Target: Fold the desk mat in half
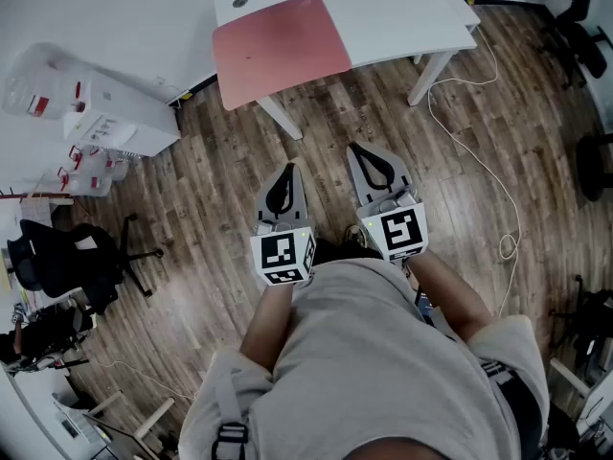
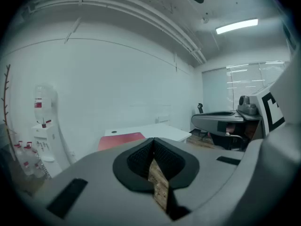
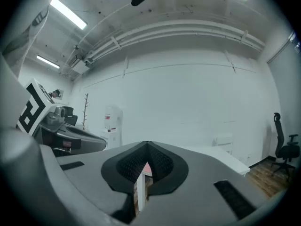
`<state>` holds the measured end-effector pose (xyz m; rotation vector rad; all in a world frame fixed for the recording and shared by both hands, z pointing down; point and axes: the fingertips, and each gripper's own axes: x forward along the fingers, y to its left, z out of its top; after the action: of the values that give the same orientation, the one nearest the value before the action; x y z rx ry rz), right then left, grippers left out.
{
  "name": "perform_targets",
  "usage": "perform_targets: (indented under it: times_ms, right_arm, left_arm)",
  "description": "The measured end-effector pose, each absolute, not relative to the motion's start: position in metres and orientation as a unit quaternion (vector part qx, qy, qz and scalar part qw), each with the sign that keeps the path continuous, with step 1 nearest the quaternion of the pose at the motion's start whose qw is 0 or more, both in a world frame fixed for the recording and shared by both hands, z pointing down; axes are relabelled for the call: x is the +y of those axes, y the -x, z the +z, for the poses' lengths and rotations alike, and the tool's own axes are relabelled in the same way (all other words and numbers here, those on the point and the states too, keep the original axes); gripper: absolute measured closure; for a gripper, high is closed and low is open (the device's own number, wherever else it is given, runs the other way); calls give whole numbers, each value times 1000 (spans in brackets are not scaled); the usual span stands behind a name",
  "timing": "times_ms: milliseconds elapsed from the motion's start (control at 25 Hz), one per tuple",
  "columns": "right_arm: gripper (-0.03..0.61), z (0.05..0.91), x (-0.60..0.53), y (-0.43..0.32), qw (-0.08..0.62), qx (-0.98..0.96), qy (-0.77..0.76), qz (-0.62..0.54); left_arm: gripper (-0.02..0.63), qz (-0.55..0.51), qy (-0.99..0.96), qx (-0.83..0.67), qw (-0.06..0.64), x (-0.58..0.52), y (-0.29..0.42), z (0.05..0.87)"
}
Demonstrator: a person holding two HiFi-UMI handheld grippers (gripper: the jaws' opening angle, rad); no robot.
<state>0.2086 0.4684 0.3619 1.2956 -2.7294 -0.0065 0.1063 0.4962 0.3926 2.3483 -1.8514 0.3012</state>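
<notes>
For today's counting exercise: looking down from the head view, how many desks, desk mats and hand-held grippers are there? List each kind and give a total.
desk: 1
desk mat: 1
grippers: 2, the left gripper and the right gripper
Total: 4

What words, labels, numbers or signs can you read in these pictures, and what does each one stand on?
No word or number can be read anywhere.
Cube on the left gripper: black-and-white square markers, patterns rather than letters.
Cube on the right gripper: the same kind of markers.
Red label on the water dispenser: too small and blurred to read.
The desk mat and desk: no print visible.
</notes>
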Motion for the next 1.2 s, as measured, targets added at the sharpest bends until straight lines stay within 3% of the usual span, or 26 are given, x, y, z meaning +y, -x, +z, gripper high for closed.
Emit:
perform_targets:
  times_ms: [280,840,1200]
  right_arm:
    - [538,394,427,-192,83,-897,-433,-11]
    - [537,461,318,-153,297,-842,-435,-113]
    - [537,518,282,-132,422,-796,-392,-185]
  left_arm:
    - [601,124,-783,-603,92,463,-89,431]
    - [601,179,-812,-543,122,356,-10,493]
    - [601,274,-810,-507,113,332,48,563]
